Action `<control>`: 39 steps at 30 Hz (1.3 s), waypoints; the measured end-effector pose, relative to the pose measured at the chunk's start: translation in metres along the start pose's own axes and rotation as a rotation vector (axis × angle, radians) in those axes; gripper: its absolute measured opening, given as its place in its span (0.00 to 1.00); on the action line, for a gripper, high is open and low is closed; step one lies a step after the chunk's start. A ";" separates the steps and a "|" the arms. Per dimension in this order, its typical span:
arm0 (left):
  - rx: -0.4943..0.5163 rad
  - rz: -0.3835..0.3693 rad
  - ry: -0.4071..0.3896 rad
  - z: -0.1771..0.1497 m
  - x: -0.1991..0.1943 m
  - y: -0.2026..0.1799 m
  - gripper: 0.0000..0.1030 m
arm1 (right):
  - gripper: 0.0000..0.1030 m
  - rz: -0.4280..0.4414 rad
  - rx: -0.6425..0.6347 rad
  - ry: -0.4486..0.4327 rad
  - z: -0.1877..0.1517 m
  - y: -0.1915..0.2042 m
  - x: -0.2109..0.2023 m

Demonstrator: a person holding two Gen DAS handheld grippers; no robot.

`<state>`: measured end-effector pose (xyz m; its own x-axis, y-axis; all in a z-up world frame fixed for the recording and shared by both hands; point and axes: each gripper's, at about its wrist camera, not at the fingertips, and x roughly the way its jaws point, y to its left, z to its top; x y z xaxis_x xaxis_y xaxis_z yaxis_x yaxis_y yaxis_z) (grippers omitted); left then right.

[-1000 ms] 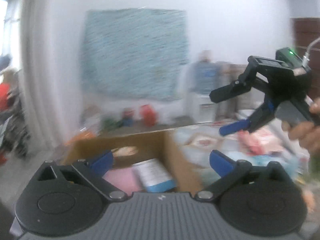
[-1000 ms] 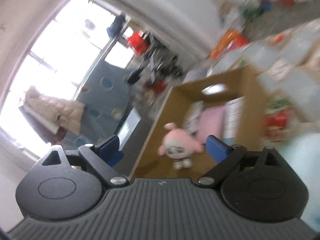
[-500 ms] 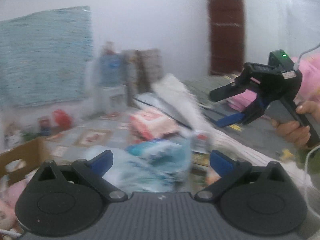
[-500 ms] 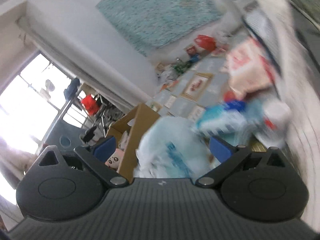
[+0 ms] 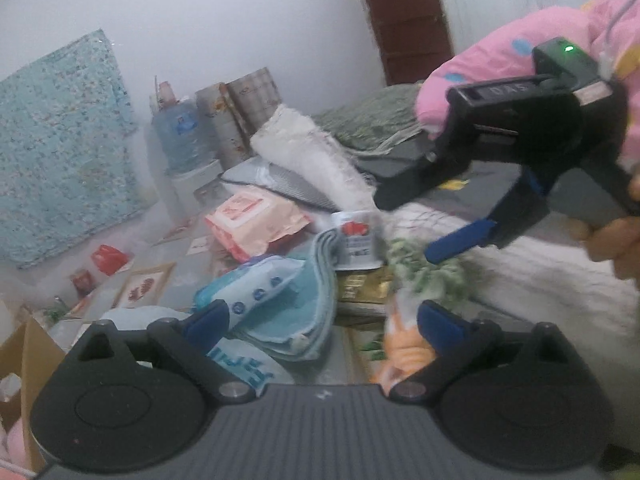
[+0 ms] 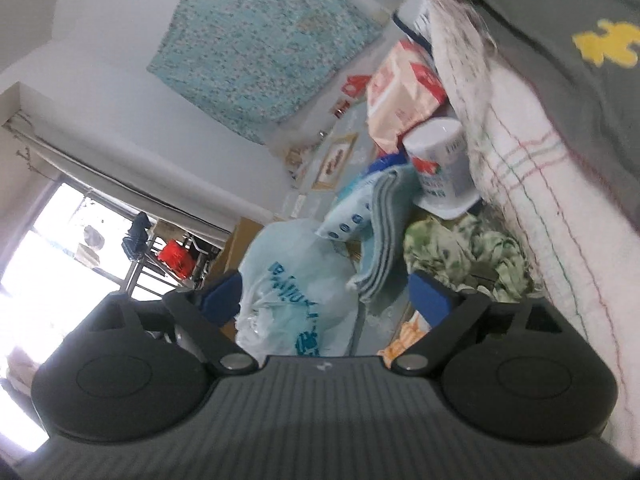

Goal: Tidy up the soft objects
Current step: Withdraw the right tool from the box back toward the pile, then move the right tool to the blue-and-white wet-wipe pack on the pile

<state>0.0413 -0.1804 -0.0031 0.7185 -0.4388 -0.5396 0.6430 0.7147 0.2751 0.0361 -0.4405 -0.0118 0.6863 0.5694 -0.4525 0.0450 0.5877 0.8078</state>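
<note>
In the left wrist view the left gripper (image 5: 322,322) sits at the bottom centre, its 2 blue-tipped fingers spread wide with nothing clamped between them; a folded light-blue towel (image 5: 316,300) lies on the floor just beyond the gap, its edges fanned out over a pale plastic bag (image 5: 244,368) printed with blue letters. Right of the towel, low in the frame, is an orange soft item (image 5: 404,354) beside a green-and-white fluffy cloth (image 5: 430,270). A white tub with a red label (image 5: 357,245) stands behind the towel, and a peach-coloured packet (image 5: 256,220) lies further back, centre-left. At upper right a hand (image 5: 616,240) grips the right gripper (image 5: 416,226) — its jaws are closing, yet the fingers stand apart with nothing between them, hovering over the green cloth. A corner of a cardboard box (image 5: 28,354) shows at the lower left edge. In the right wrist view the same towel (image 6: 384,236) runs down the centre, the plastic bag (image 6: 296,284) to its left, the green cloth (image 6: 460,252) to its right against a white blanket (image 6: 520,184) — the tub (image 6: 440,164) above them.
</note>
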 end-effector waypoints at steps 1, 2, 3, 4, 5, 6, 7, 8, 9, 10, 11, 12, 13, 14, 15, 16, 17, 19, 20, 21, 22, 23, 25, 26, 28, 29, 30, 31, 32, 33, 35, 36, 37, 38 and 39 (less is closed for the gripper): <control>0.000 0.007 0.007 0.003 0.003 0.004 0.97 | 0.79 0.003 0.008 0.008 0.000 -0.001 0.005; 0.002 0.014 0.013 0.005 0.008 0.007 0.95 | 0.78 0.010 0.016 0.015 0.000 -0.002 0.010; 0.005 0.019 0.015 0.007 0.012 0.011 0.94 | 0.77 0.012 0.022 0.019 0.001 -0.002 0.013; 0.009 0.022 0.016 0.010 0.013 0.015 0.93 | 0.76 0.013 0.026 0.025 0.003 -0.001 0.017; 0.011 0.029 0.016 0.012 0.016 0.020 0.92 | 0.75 0.017 0.030 0.029 0.006 0.001 0.021; 0.011 0.034 0.016 0.014 0.019 0.023 0.92 | 0.74 0.024 0.031 0.033 0.009 0.004 0.026; 0.012 0.035 0.016 0.017 0.023 0.028 0.91 | 0.74 0.029 0.029 0.037 0.013 0.008 0.032; 0.013 0.031 0.020 0.019 0.026 0.032 0.91 | 0.74 0.037 0.026 0.041 0.017 0.012 0.039; 0.014 0.026 0.025 0.022 0.030 0.036 0.90 | 0.74 0.040 0.021 0.043 0.022 0.016 0.047; 0.012 0.023 0.028 0.024 0.031 0.039 0.89 | 0.74 0.039 0.009 0.051 0.027 0.020 0.054; 0.010 0.018 0.031 0.027 0.033 0.043 0.89 | 0.74 0.033 -0.012 0.057 0.034 0.025 0.062; 0.010 0.015 0.034 0.028 0.035 0.047 0.89 | 0.75 0.027 -0.037 0.058 0.041 0.032 0.069; 0.013 0.012 0.042 0.031 0.039 0.052 0.87 | 0.76 0.018 -0.063 0.064 0.048 0.037 0.076; 0.018 0.012 0.056 0.033 0.042 0.056 0.84 | 0.76 -0.006 -0.088 0.075 0.058 0.044 0.085; 0.026 0.011 0.077 0.037 0.047 0.062 0.83 | 0.76 -0.026 -0.097 0.079 0.067 0.047 0.093; 0.029 0.005 0.095 0.039 0.051 0.068 0.82 | 0.76 -0.038 -0.110 0.098 0.075 0.049 0.101; 0.023 -0.004 0.116 0.042 0.056 0.075 0.82 | 0.76 -0.051 -0.134 0.131 0.086 0.053 0.114; -0.010 -0.035 0.179 0.047 0.070 0.091 0.81 | 0.78 -0.094 -0.153 0.149 0.101 0.054 0.131; -0.043 -0.059 0.222 0.049 0.079 0.101 0.81 | 0.79 -0.112 -0.170 0.188 0.109 0.055 0.145; -0.090 -0.082 0.268 0.050 0.091 0.112 0.81 | 0.79 -0.127 -0.168 0.206 0.115 0.053 0.154; -0.138 -0.098 0.307 0.051 0.101 0.121 0.81 | 0.79 -0.156 -0.160 0.213 0.120 0.051 0.163; -0.204 -0.122 0.354 0.050 0.113 0.133 0.80 | 0.79 -0.191 -0.169 0.239 0.125 0.049 0.176; -0.323 -0.166 0.428 0.045 0.134 0.153 0.75 | 0.80 -0.218 -0.169 0.276 0.127 0.042 0.192; -0.363 -0.180 0.457 0.044 0.143 0.161 0.74 | 0.80 -0.240 -0.169 0.282 0.128 0.038 0.198; -0.418 -0.202 0.501 0.040 0.159 0.171 0.74 | 0.80 -0.270 -0.166 0.300 0.133 0.032 0.209; -0.436 -0.212 0.518 0.038 0.165 0.175 0.75 | 0.80 -0.275 -0.145 0.307 0.136 0.027 0.214; -0.458 -0.219 0.532 0.036 0.169 0.178 0.75 | 0.80 -0.276 -0.135 0.322 0.138 0.024 0.219; -0.482 -0.230 0.545 0.033 0.175 0.180 0.75 | 0.81 -0.278 -0.130 0.333 0.138 0.021 0.222; -0.498 -0.246 0.555 0.032 0.179 0.182 0.75 | 0.82 -0.285 -0.130 0.344 0.139 0.019 0.225; -0.510 -0.255 0.563 0.031 0.182 0.184 0.75 | 0.83 -0.292 -0.138 0.353 0.138 0.017 0.228; -0.531 -0.263 0.579 0.029 0.190 0.186 0.78 | 0.83 -0.295 -0.144 0.378 0.138 0.015 0.235; -0.543 -0.275 0.585 0.028 0.193 0.186 0.78 | 0.83 -0.291 -0.136 0.393 0.137 0.012 0.239; -0.558 -0.285 0.591 0.028 0.196 0.186 0.79 | 0.82 -0.287 -0.132 0.407 0.136 0.009 0.243; -0.569 -0.288 0.596 0.027 0.198 0.186 0.80 | 0.81 -0.289 -0.136 0.416 0.135 0.008 0.246; -0.575 -0.288 0.598 0.028 0.198 0.185 0.80 | 0.80 -0.290 -0.142 0.424 0.134 0.007 0.249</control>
<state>0.3103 -0.1503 -0.0366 0.1857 -0.4004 -0.8973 0.4286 0.8548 -0.2927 0.3044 -0.3716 -0.0680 0.3054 0.5375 -0.7860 0.0706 0.8104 0.5816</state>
